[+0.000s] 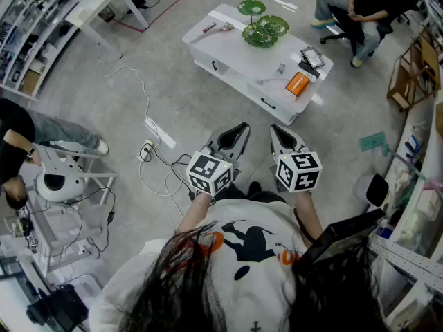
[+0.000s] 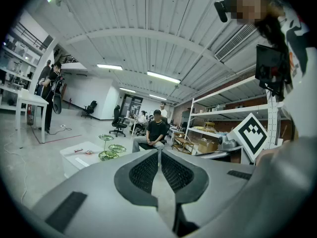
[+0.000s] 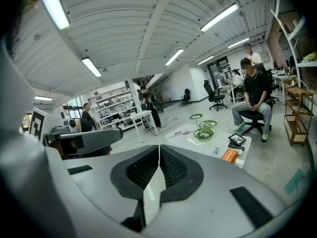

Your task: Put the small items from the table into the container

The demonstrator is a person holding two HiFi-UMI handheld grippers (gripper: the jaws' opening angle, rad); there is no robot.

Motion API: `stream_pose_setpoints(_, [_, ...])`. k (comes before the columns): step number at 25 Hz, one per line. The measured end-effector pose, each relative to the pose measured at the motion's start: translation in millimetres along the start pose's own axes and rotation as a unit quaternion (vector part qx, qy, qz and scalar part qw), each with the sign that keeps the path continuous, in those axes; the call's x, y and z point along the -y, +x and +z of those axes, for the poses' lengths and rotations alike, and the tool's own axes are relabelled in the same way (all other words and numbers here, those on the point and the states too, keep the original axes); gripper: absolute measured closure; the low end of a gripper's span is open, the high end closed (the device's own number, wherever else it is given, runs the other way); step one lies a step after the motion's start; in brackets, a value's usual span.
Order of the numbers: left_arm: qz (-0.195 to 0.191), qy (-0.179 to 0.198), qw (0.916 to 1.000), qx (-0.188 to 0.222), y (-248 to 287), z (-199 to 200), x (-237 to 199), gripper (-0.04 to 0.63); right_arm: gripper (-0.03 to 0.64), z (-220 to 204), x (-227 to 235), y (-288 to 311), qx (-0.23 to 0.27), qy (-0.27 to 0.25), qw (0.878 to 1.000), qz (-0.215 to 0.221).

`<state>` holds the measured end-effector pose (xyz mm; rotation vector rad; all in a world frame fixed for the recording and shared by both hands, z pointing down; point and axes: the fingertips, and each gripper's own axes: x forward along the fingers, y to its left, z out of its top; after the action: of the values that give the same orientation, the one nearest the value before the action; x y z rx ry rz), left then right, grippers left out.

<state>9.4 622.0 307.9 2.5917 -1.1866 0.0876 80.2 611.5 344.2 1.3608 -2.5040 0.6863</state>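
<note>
A low white table stands well ahead of me on the floor. On it is a green tiered dish with leaf-shaped bowls. Small items lie around it: an orange box, a dark framed device, a tiny bottle and small pieces at the far left end. My left gripper and right gripper hover side by side close to my body, far short of the table, both shut and empty. The right gripper view shows its jaws shut, with the dish and orange box beyond. In the left gripper view the jaws are shut too.
A person sits on an office chair just behind the table's right end. A power strip and cables trail over the floor at left. Another person and equipment are at far left. Shelving lines the right side. A white desk stands at upper left.
</note>
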Motion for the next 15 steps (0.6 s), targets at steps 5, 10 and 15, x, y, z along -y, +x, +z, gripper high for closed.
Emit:
stream_pose_setpoints(5, [0.003, -0.001, 1.0000, 0.000, 6, -2, 4, 0.581, 0.595, 0, 8, -3, -0.001, -0.002, 1.000, 0.002])
stream_pose_setpoints(10, [0.007, -0.003, 1.0000, -0.001, 12, -6, 11, 0.581, 0.595, -2, 18, -8, -0.001, 0.000, 1.000, 0.003])
stream_pose_setpoints(15, [0.015, -0.003, 0.9999, -0.002, 15, -11, 14, 0.581, 0.595, -4, 27, -10, 0.004, 0.012, 1.000, 0.005])
